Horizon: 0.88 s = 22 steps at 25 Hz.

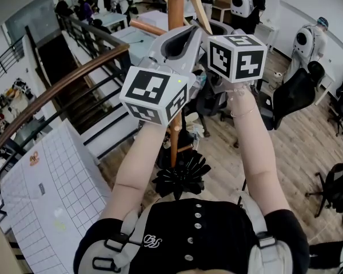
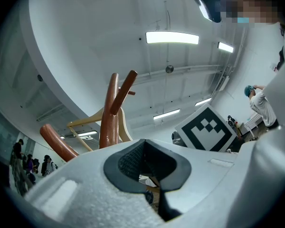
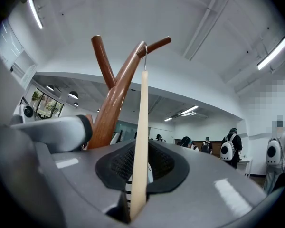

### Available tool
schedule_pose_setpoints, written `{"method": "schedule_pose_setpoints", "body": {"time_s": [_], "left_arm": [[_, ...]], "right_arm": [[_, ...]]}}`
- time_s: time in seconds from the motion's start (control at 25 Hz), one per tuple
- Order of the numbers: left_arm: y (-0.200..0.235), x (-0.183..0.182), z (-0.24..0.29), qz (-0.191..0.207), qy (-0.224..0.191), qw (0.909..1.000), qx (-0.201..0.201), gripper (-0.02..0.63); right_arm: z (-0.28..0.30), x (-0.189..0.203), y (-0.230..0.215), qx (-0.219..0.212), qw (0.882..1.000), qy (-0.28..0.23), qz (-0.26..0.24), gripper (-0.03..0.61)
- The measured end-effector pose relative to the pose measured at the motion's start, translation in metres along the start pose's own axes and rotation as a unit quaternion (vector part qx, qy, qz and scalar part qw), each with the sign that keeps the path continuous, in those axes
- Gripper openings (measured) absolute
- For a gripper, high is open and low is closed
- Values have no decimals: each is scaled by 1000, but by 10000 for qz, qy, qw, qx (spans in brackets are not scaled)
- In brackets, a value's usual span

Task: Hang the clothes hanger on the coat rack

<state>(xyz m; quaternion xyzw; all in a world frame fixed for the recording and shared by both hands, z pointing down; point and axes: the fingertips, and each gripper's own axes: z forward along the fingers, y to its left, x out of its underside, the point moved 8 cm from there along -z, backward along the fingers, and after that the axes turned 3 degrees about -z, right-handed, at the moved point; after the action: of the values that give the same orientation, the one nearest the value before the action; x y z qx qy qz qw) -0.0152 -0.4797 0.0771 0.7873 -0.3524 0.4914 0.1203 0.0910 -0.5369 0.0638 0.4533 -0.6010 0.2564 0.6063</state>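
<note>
Right gripper view has the hanger (image 3: 142, 108) hanging upright, its hook (image 3: 145, 51) over a branch at the top of the rack (image 3: 115, 99), close to the fork. Its pale wooden lower part stands in the slot of the right gripper (image 3: 141, 148), whose jaws are slightly spread, with a dark gap beside the wood. Just beside it the left gripper (image 2: 147, 148) is raised too, jaws pressed together on nothing, the rack's top ahead of it.
</note>
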Motion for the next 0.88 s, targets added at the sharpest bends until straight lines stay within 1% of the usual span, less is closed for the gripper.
{"method": "schedule_pose_setpoints", "body": {"time_s": [0.28,0.52,0.76,0.88], "left_arm": [[-2,-3,-11,30,-32,10000,-87,-2],[-12,1,-23,28,-32,9999,-137,-2],[-26,11,-36,-35,127,9998,-159,-2],[-34,14,-45,-54,170,9997,-175,-2]], "right_arm": [[-19,-5,7,5,9994,-312,164,59],[-42,1,14,53,9986,-442,276,123],[-71,7,20,152,9969,-674,384,130],[-90,7,25,134,9955,-840,419,130]]}}
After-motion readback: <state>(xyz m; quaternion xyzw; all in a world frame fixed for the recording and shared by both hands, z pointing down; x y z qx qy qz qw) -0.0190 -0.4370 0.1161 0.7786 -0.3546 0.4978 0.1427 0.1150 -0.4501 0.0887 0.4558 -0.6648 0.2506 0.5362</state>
